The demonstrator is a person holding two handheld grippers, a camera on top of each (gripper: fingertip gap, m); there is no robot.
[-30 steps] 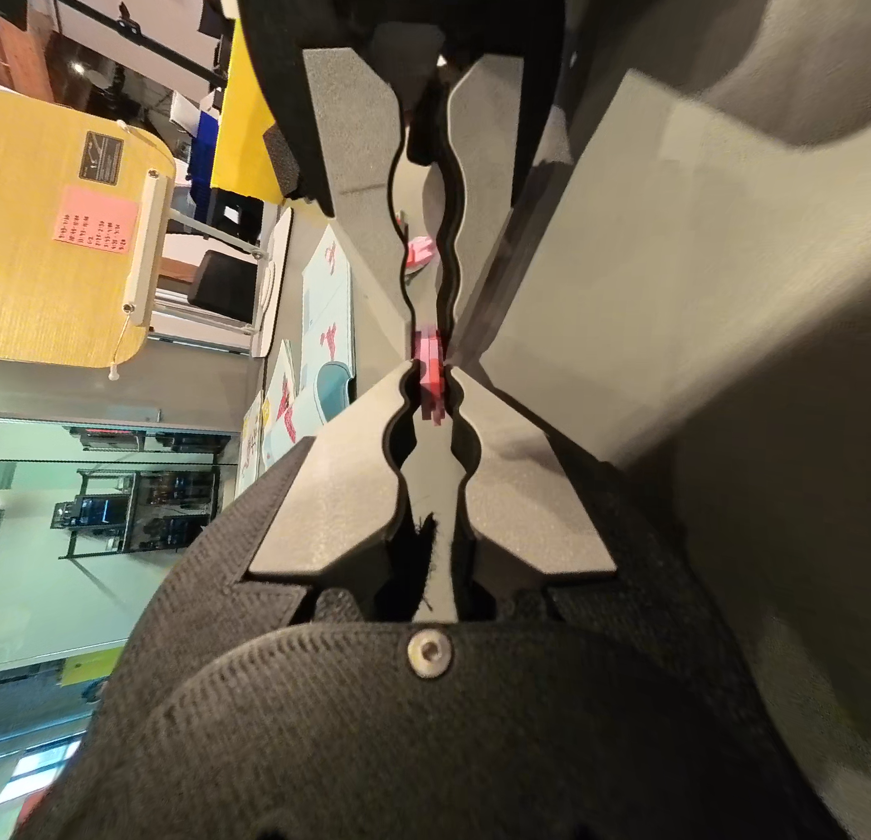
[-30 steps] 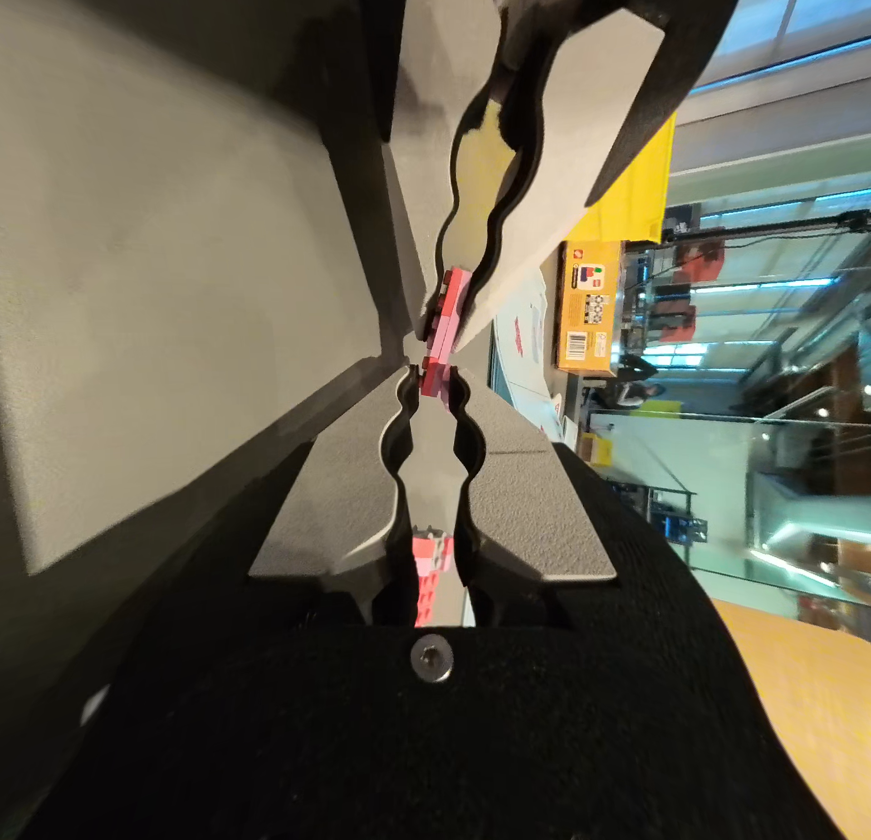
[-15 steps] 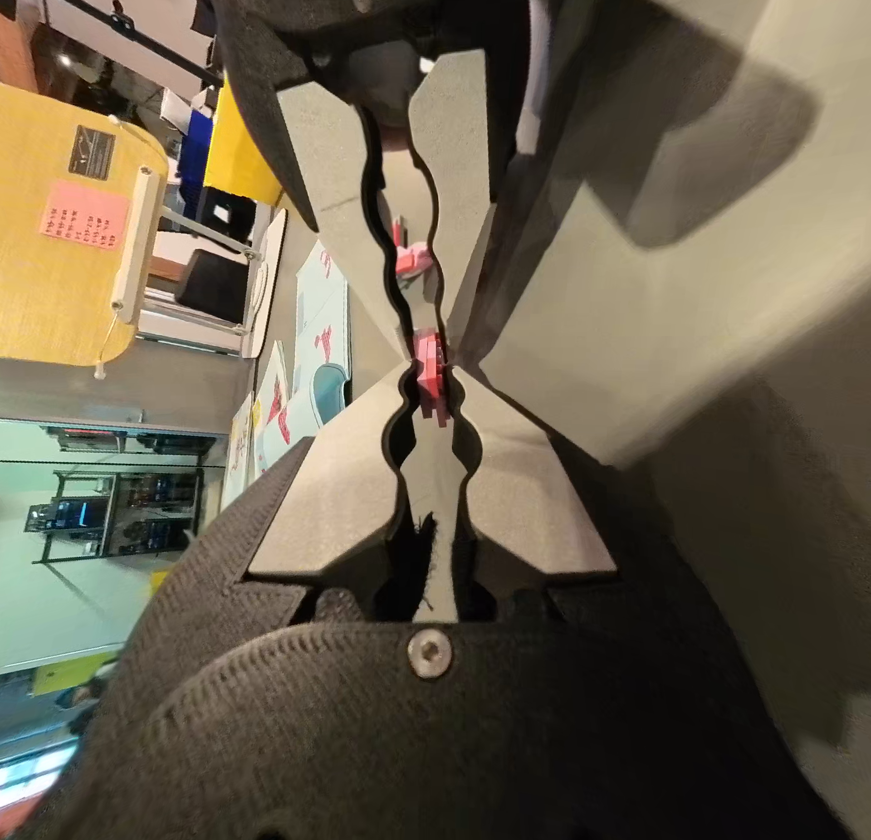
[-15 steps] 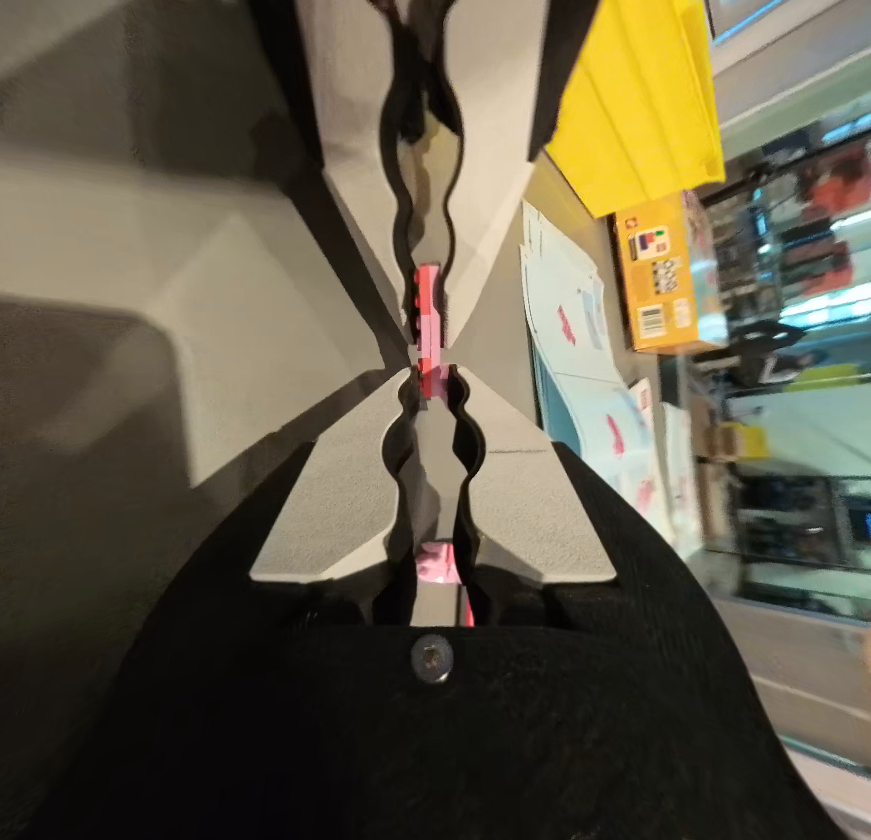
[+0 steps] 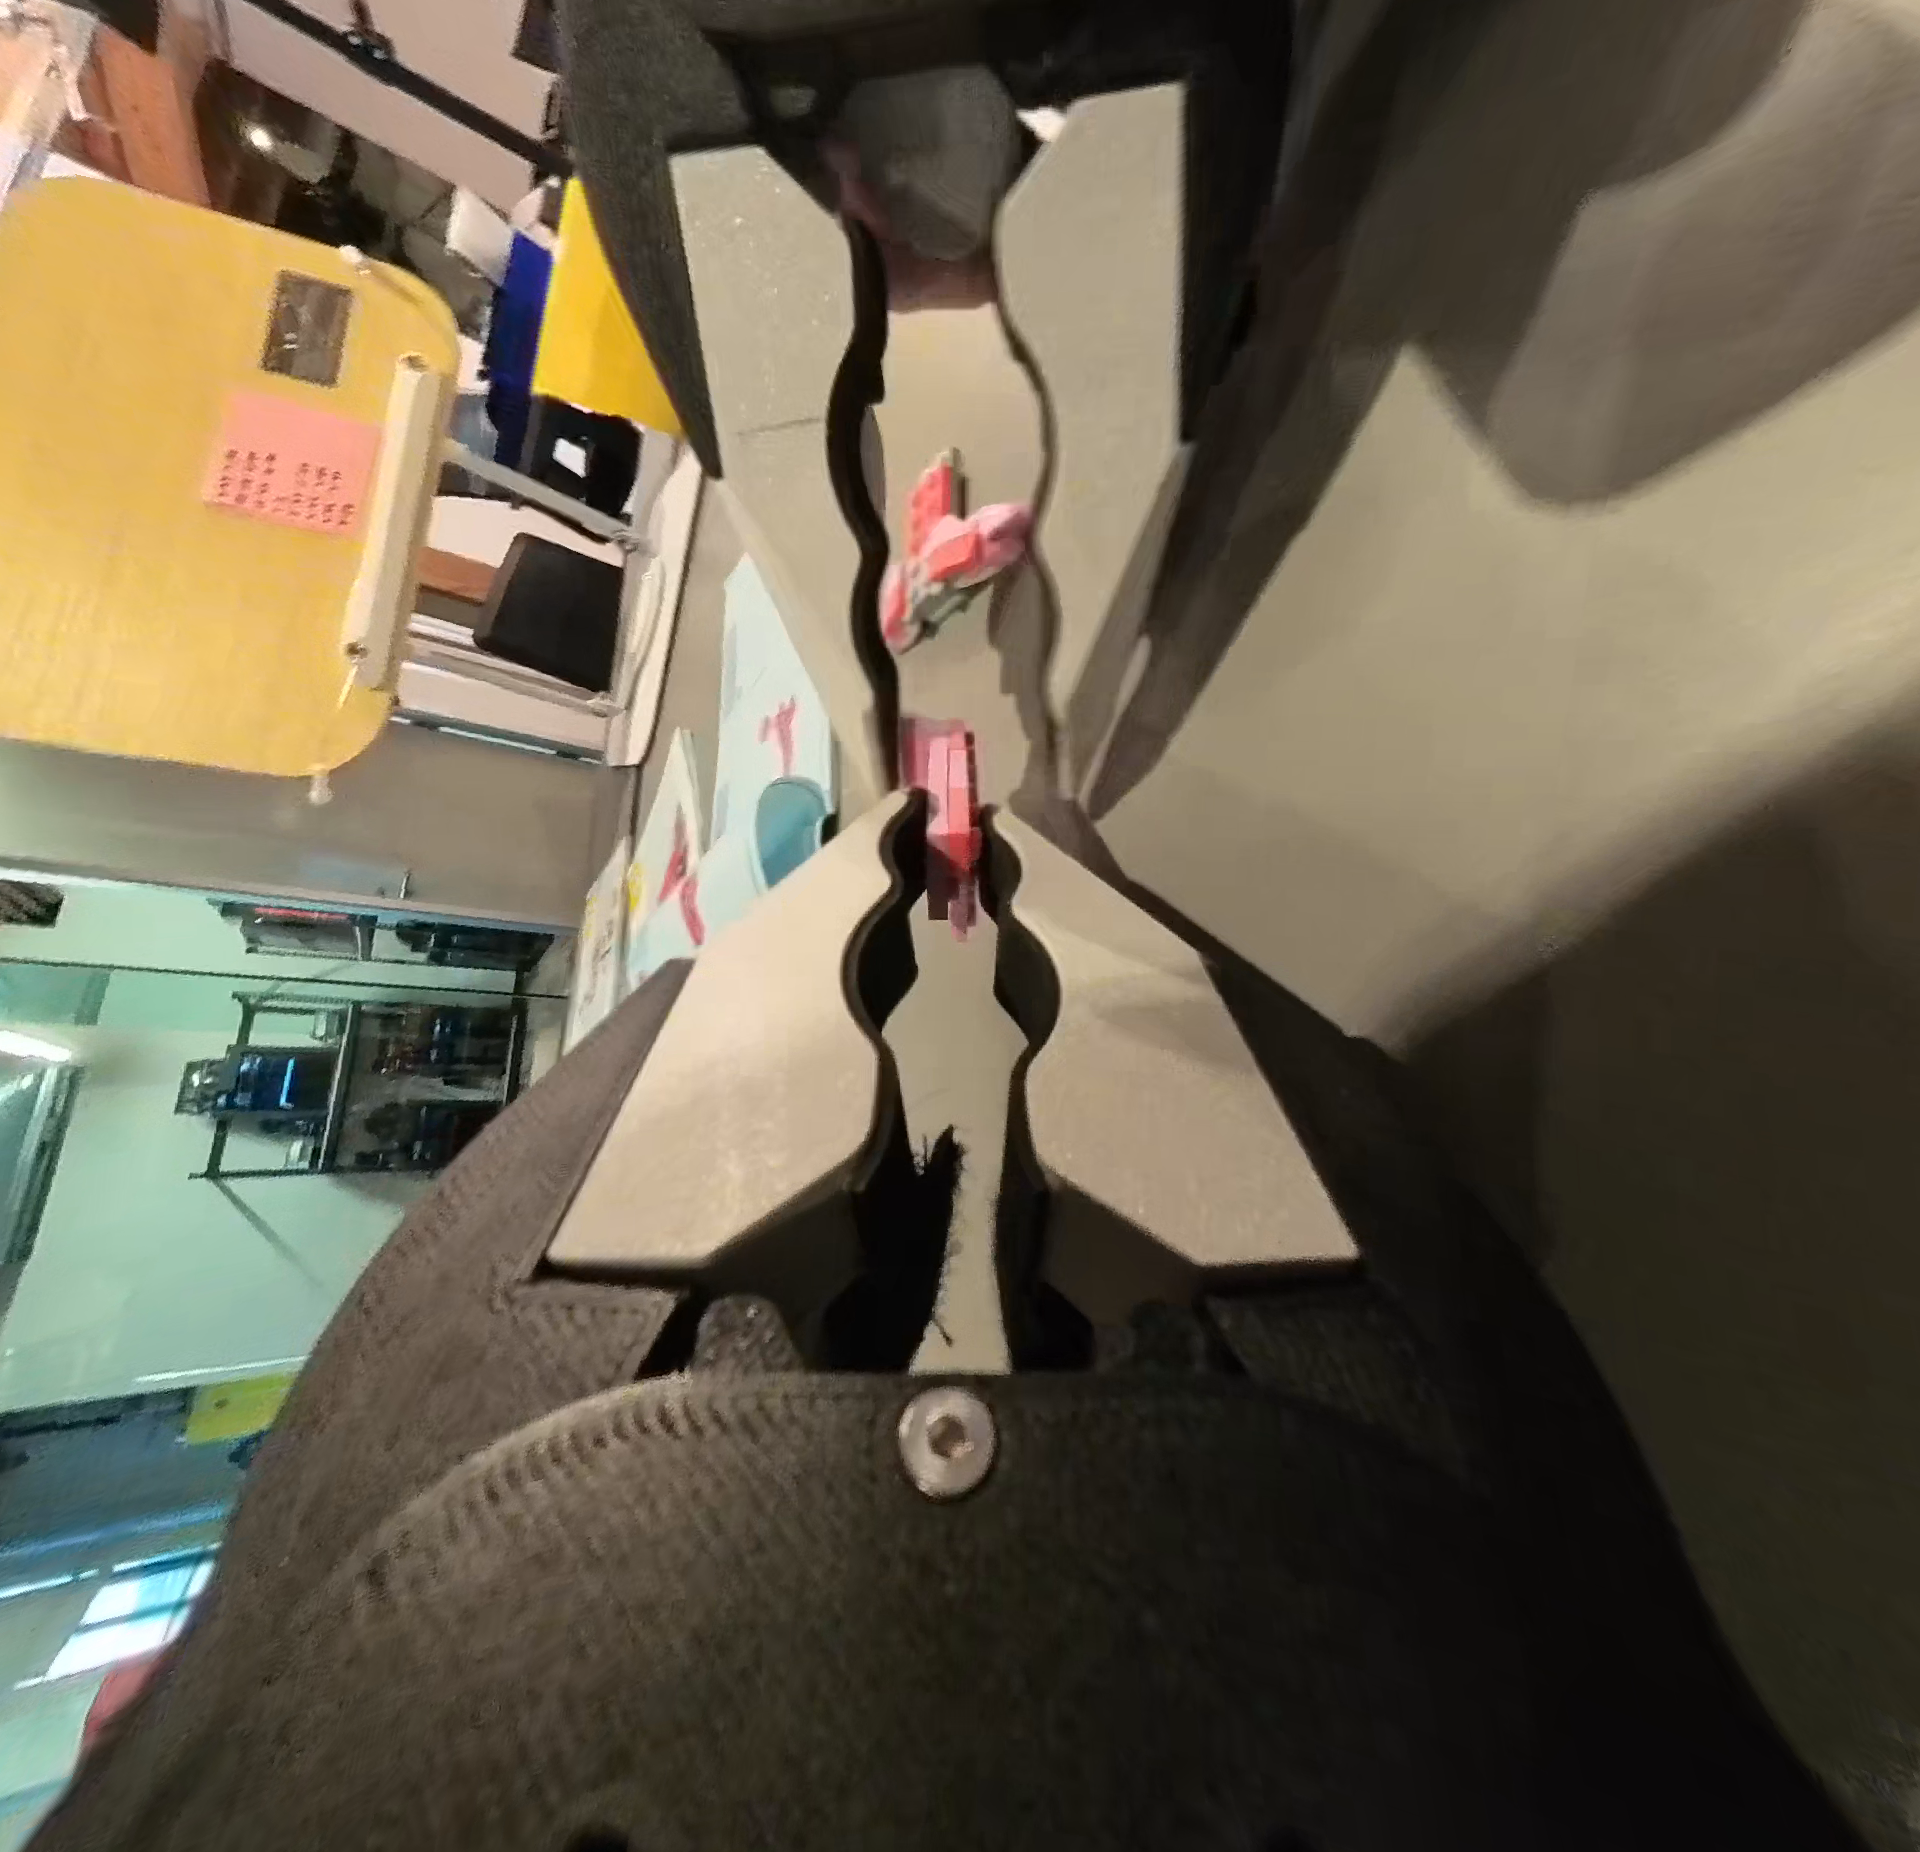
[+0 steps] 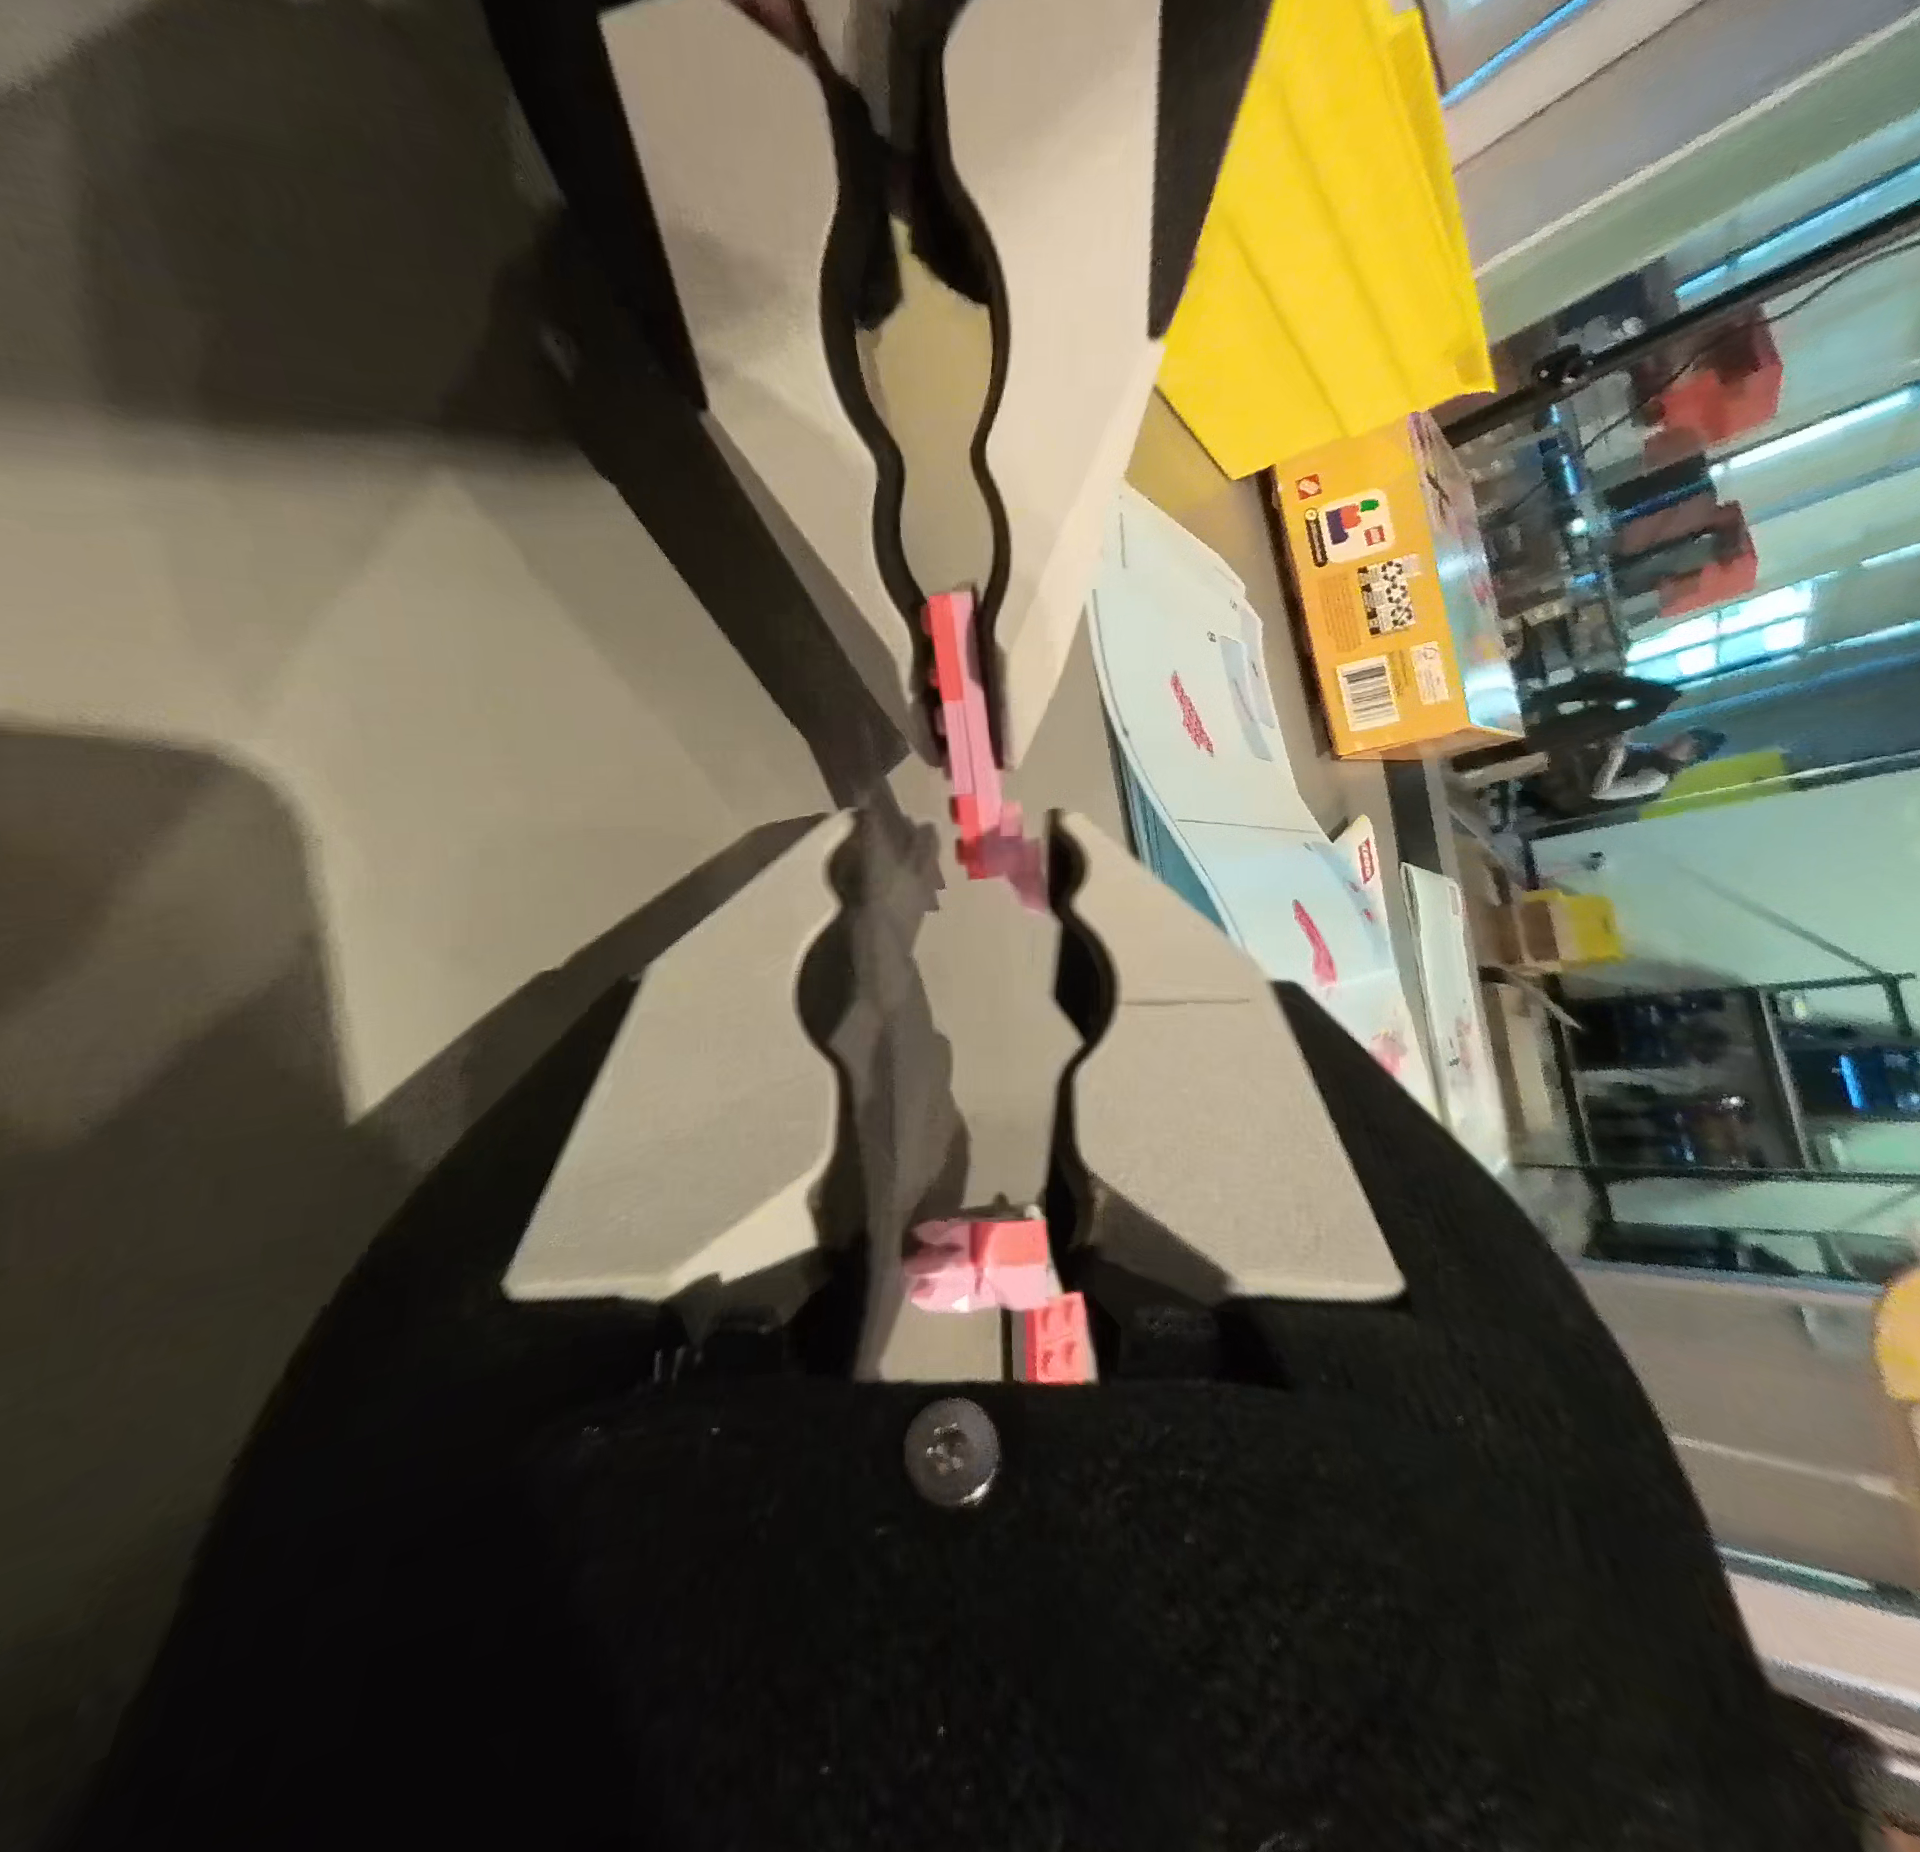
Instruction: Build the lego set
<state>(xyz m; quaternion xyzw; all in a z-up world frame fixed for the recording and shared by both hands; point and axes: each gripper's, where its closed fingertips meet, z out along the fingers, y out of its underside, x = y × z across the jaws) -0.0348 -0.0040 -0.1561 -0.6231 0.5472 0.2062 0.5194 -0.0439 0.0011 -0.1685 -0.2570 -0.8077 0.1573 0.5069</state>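
My left gripper [image 5: 951,815] is shut on a thin pink and red lego piece [image 5: 948,763], held edge-on at its tips. My right gripper [image 6: 954,820] faces it tip to tip with its jaws open. The same piece [image 6: 961,690] reaches from the left gripper's fingers [image 6: 1070,244] down between my right tips, and I cannot tell if it touches them. The right gripper's open fingers [image 5: 769,348] fill the top of the left wrist view. A pink and red lego assembly [image 5: 951,555] lies on the grey table [image 6: 312,607] behind them. It also shows low in the right wrist view [image 6: 977,1272].
Light blue instruction sheets [image 6: 1195,680] lie on the table, also in the left wrist view [image 5: 769,722]. An orange-yellow set box [image 6: 1371,597] and a yellow bin [image 6: 1340,192] stand beyond them. A yellow wooden panel [image 5: 156,472] is off to the side.
My right gripper has opened and let go of the lego piece. My left gripper still holds it. The two grippers have drawn slightly apart.
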